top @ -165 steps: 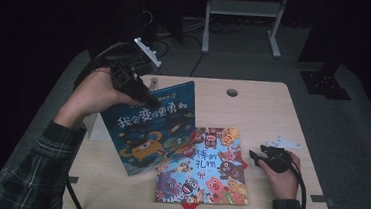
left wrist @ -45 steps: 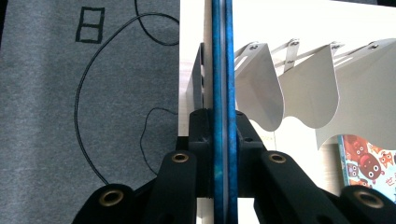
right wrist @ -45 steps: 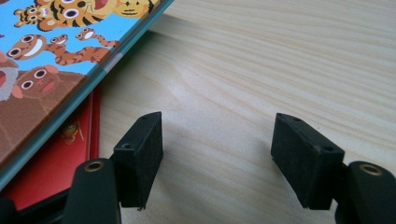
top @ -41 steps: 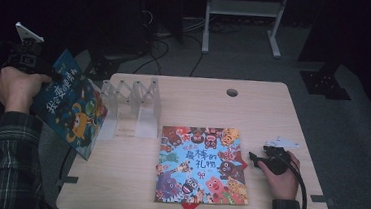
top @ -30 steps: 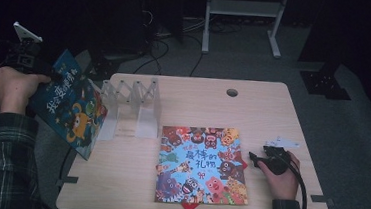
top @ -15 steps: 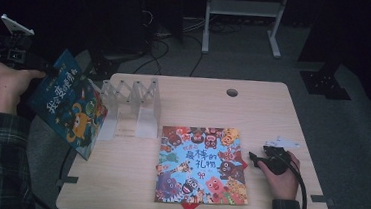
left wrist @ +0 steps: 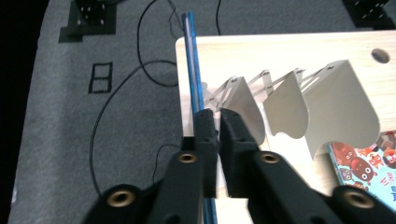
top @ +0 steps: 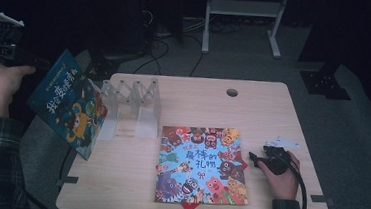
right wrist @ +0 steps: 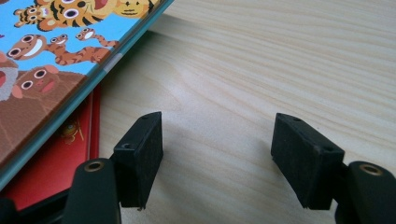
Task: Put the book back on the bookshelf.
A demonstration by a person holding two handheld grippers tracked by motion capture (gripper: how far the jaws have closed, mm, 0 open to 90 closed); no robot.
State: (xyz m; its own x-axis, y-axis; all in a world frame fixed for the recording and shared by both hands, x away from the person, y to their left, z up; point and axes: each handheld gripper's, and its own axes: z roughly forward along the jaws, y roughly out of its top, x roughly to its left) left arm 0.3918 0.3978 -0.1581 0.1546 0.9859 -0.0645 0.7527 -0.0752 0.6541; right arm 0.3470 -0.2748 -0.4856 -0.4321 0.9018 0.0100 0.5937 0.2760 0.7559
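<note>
the blue picture book (top: 68,105) is gripped by its upper edge in the left claw (left wrist: 215,122), whose jaws have just been closing and are now pinched on the thin cover. seen edge-on in the left gripper view, the book runs straight ahead between the pads. it is held upright and off the table's left edge, probably so that it can be slid into one of the slots of the white accordion book stand (top: 132,105), which lies just to the right of that claw. the right claw (right wrist: 217,158) is kept wide and empty, resting on the wooden table (top: 273,116); the second book (top: 201,166) lies flat just to its left, likely waiting its turn, with a red sheet (right wrist: 56,163) under it. counted: two books, one stand, two claws.
</note>
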